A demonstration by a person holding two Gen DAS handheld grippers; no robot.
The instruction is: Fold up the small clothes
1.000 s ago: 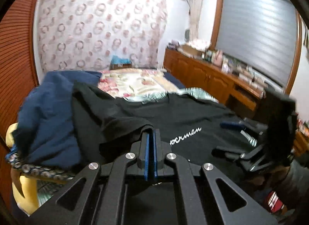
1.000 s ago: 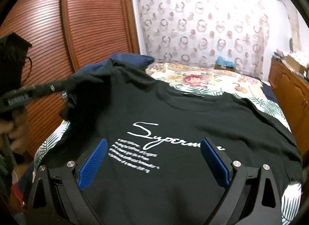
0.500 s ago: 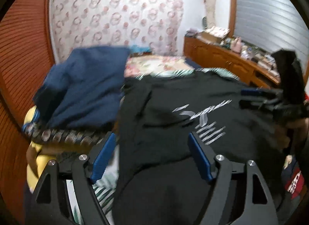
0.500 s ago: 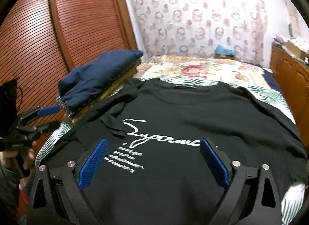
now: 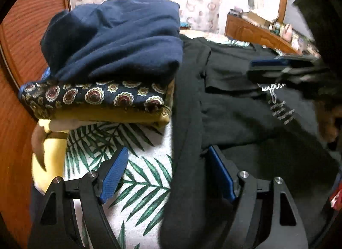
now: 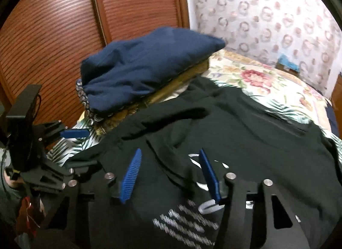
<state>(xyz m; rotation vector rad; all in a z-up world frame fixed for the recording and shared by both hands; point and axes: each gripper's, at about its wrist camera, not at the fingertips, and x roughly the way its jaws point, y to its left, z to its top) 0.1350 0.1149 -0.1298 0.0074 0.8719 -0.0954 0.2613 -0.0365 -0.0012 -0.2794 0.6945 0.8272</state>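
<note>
A black T-shirt (image 5: 235,110) with white script print lies spread front-up on the bed; it also shows in the right wrist view (image 6: 245,133). My left gripper (image 5: 168,174) is open and low over the shirt's left edge, one pad over the leaf-print sheet, the other over black cloth. My right gripper (image 6: 171,176) is open, its jaws partly closed in, just above the shirt near the print. The right gripper also shows in the left wrist view (image 5: 277,69), and the left gripper in the right wrist view (image 6: 72,135).
A stack of folded clothes topped by a navy garment (image 5: 115,39) sits on the bed left of the shirt, also in the right wrist view (image 6: 145,69). A wooden slatted wardrobe (image 6: 64,35) stands on the left. A wooden dresser (image 5: 256,30) lies far right. Leaf-print sheet (image 5: 139,180).
My left gripper let go of the shirt's sleeve, opened, and dropped to the shirt's left edge. My right gripper moved left and down toward the shirt and its jaws narrowed.
</note>
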